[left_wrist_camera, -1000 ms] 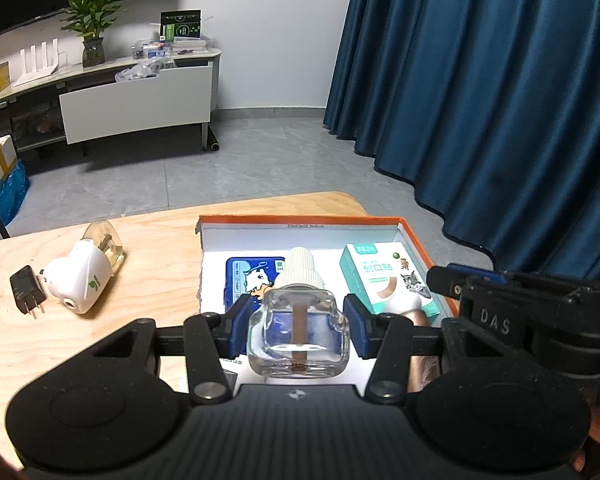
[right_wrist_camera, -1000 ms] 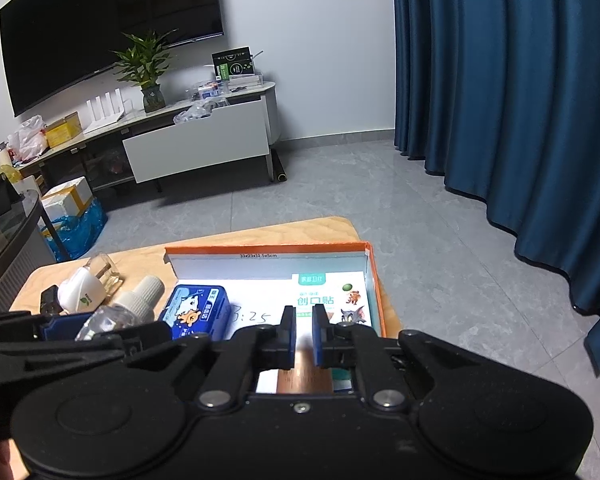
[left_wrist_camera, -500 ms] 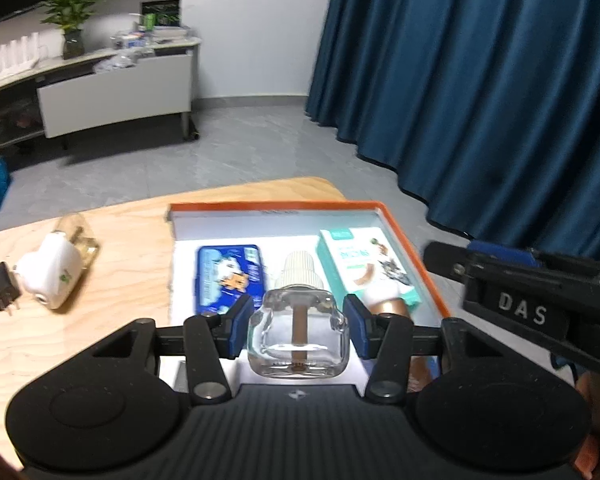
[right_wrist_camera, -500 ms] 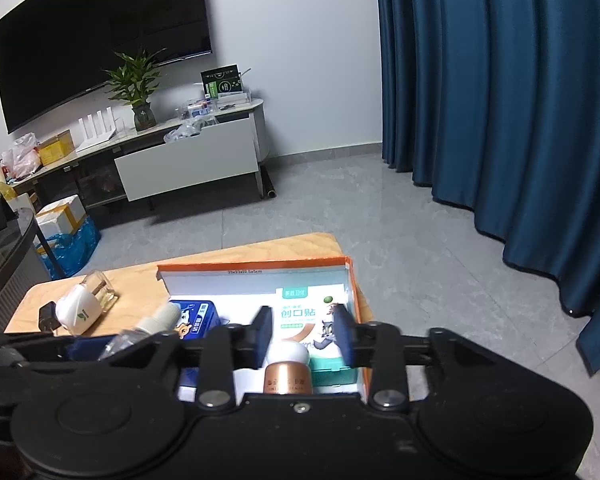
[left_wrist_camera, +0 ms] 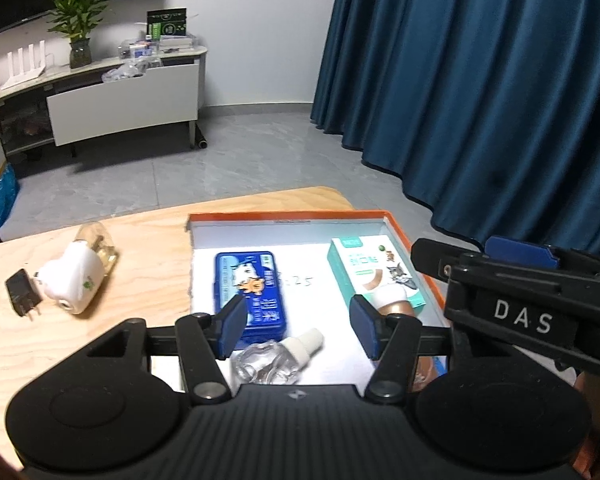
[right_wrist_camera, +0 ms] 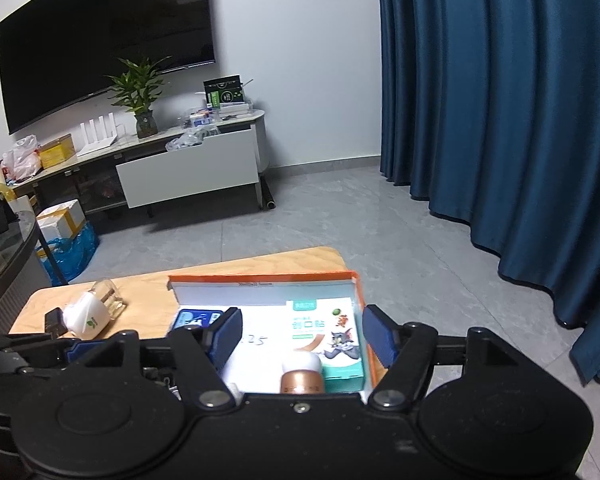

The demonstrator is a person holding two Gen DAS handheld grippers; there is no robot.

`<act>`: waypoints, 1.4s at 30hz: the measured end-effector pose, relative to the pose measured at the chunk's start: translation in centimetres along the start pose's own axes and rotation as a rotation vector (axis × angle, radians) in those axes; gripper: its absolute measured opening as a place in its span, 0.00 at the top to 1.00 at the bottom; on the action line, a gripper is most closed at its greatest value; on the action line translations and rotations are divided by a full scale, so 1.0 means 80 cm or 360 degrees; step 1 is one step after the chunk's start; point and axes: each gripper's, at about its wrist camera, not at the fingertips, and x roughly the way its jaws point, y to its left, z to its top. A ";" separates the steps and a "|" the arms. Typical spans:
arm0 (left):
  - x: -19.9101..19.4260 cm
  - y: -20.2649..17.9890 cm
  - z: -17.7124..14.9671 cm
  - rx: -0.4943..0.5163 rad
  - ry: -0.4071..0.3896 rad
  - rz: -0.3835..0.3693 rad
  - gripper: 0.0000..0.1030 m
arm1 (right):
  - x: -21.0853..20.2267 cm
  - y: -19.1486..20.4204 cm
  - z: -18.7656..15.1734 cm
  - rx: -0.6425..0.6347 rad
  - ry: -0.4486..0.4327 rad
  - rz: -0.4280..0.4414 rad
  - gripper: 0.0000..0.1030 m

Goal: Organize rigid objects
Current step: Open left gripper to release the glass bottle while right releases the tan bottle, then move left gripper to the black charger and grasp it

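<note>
An orange-rimmed white box (left_wrist_camera: 292, 216) sits on the wooden table. In it lie a blue tin (left_wrist_camera: 252, 288), a teal carton (left_wrist_camera: 374, 272) and a copper bottle (left_wrist_camera: 394, 306) with a white cap. A clear bottle (left_wrist_camera: 276, 360) with a white cap lies on its side on the box floor. My left gripper (left_wrist_camera: 299, 330) hovers just above it, jaws opening, pads off the glass. My right gripper (right_wrist_camera: 304, 338) is opening wide over the copper bottle (right_wrist_camera: 302, 378) and teal carton (right_wrist_camera: 328, 336), gripping nothing.
A white plug-in device (left_wrist_camera: 72, 284) with a clear bottle attached and a black plug adapter (left_wrist_camera: 22, 296) lie on the table left of the box. The right tool's black body (left_wrist_camera: 516, 312) crowds the box's right side. Beyond the table edge are grey floor and a blue curtain.
The left jaws spread and let go of the clear bottle, which dropped onto its side in the box. The right jaws went from shut to wide open, leaving the copper bottle in the box.
</note>
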 end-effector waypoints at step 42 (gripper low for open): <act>-0.014 0.273 -0.026 -0.0691 -0.0003 0.0630 0.36 | 0.039 0.157 -0.038 -0.0189 0.0209 0.0428 0.19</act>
